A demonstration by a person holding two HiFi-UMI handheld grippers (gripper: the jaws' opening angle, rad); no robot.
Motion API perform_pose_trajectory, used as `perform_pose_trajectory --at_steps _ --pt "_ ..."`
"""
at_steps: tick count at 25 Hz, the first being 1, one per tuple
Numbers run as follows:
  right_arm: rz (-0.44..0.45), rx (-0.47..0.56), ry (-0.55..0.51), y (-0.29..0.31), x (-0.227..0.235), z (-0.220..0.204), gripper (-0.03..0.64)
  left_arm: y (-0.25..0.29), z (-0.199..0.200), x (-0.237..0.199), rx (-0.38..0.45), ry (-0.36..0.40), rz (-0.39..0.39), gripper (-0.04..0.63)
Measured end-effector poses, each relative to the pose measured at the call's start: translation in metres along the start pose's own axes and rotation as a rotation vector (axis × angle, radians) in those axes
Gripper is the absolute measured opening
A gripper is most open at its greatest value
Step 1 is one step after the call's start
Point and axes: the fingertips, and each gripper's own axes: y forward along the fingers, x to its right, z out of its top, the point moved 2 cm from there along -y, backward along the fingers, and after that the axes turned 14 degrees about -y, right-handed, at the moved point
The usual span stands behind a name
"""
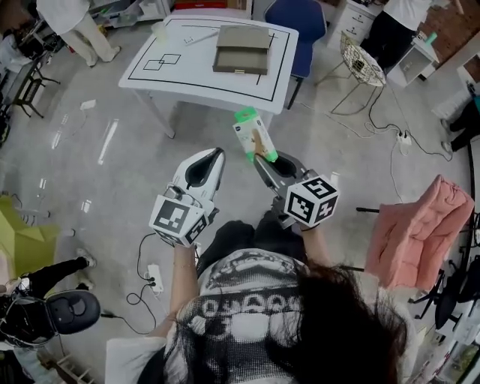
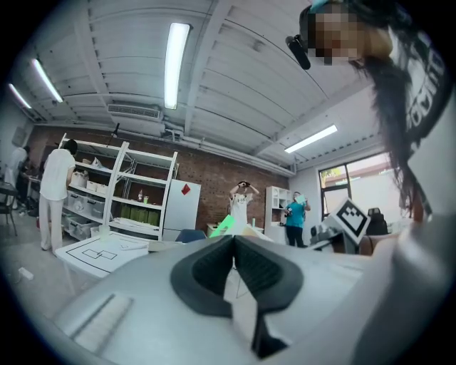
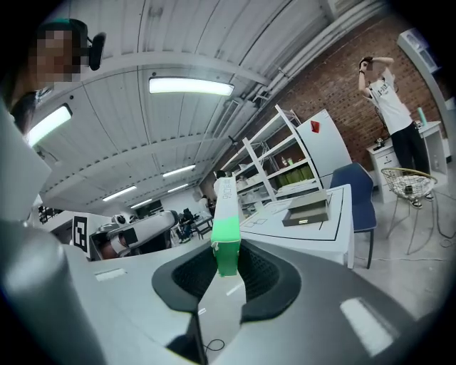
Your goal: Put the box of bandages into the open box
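The box of bandages point(image 1: 255, 133), white with green ends, stands tilted in the air in front of me, and my right gripper point(image 1: 262, 159) is shut on its lower green end. In the right gripper view that box point(image 3: 226, 221) rises straight out between the pads. My left gripper point(image 1: 217, 154) hangs beside it, to the left, shut with nothing in it; its pads point(image 2: 214, 267) meet. The open box point(image 1: 241, 49), grey and flat, lies on the white table point(image 1: 187, 75) some way ahead across the floor, and it also shows as a grey box point(image 3: 308, 207) in the right gripper view.
A blue chair point(image 1: 296, 19) stands behind the table and a wire basket stand point(image 1: 361, 64) to its right. A pink cushioned seat point(image 1: 420, 232) is on my right. Cables and a power strip point(image 1: 155, 277) lie on the floor. People stand around the room's edges.
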Motion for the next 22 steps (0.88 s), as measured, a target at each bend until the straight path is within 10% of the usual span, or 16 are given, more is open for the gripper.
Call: perform_pose_trajectory --at_steps 22 --pt "0.045 -0.045 0.018 0.067 0.073 0.006 0.087 0.080 0.001 -0.060 -0.017 -0.043 0.024 0.000"
